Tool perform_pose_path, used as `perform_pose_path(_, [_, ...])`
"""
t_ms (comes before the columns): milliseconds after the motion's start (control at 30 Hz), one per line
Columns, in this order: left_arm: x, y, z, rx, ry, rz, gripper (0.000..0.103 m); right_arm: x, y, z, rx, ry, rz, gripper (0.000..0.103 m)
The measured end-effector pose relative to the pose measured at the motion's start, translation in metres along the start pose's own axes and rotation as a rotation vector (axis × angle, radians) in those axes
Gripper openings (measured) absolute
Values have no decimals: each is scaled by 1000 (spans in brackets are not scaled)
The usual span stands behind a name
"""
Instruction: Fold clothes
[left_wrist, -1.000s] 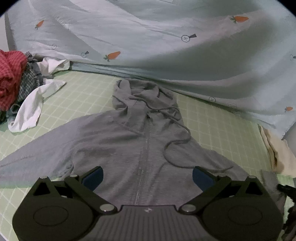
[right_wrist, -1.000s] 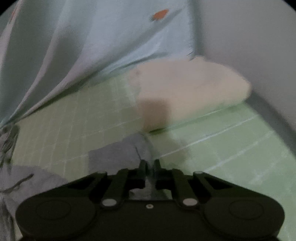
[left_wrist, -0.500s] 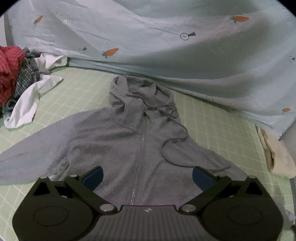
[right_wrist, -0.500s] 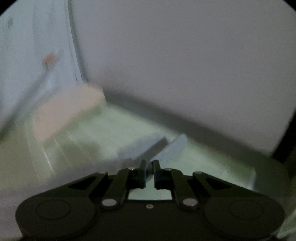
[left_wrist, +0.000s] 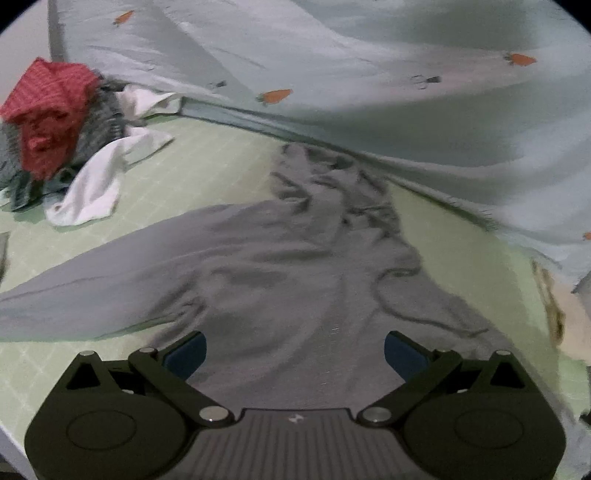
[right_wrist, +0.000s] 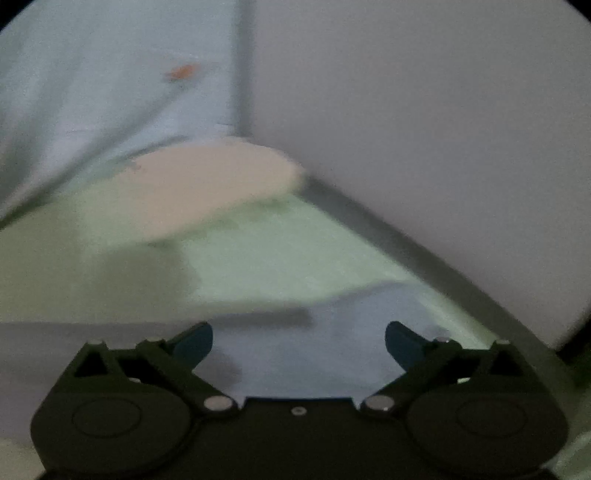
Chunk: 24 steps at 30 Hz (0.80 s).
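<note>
1. A grey hoodie (left_wrist: 280, 280) lies spread flat, zip side up, on a pale green checked bed sheet (left_wrist: 207, 173). Its hood points away toward a draped light blue cloth with small carrots (left_wrist: 369, 74), and one sleeve stretches far out to the left.
2. The other sleeve (right_wrist: 303, 354) lies flat on the sheet under the right gripper (right_wrist: 298, 343), seen in the blurred right wrist view.
3. The right gripper's fingers are opening, now spread wide; the sleeve lies beneath them, not pinched.
4. The left gripper (left_wrist: 293, 350) hangs over the lower front of the hoodie, fingers wide apart and holding nothing.
5. Progress looks early: the hoodie is laid out, but no fold shows yet. Both sleeves and the body are probably still to be folded in.
6. At far left sits a heap of other clothes (left_wrist: 48, 122), red on top with a white piece trailing out, apparently waiting.
7. At right a cream folded item (right_wrist: 207, 188) rests near the corner, beside a plain wall (right_wrist: 424, 129).
8. Open sheet lies left of the hood and beyond the right sleeve; the blue cloth hems in the far edge, touching the hood.
</note>
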<state>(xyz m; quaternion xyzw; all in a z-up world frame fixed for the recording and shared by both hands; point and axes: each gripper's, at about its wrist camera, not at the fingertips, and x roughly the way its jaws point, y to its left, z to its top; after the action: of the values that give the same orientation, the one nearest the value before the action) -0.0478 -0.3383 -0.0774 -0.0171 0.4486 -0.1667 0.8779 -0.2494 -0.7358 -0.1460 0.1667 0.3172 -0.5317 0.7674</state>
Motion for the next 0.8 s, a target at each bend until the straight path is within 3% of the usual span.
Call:
perform_pose_path(200, [8, 47, 2, -26, 52, 54, 101, 1, 112, 21, -126, 14, 303, 102])
perform_pose_path(467, [47, 117, 19, -118, 119, 101, 101, 16, 315, 40, -312, 87, 679, 102])
perform_pose_path(567, [65, 138, 29, -147, 132, 118, 101, 35, 389, 49, -355, 100, 745, 102])
perform_pose_path(700, [91, 156, 45, -169, 138, 113, 101, 59, 475, 57, -424, 104, 752, 101])
perform_pose_path(800, [110, 163, 55, -174, 142, 107, 101, 68, 525, 53, -594, 85, 739, 88])
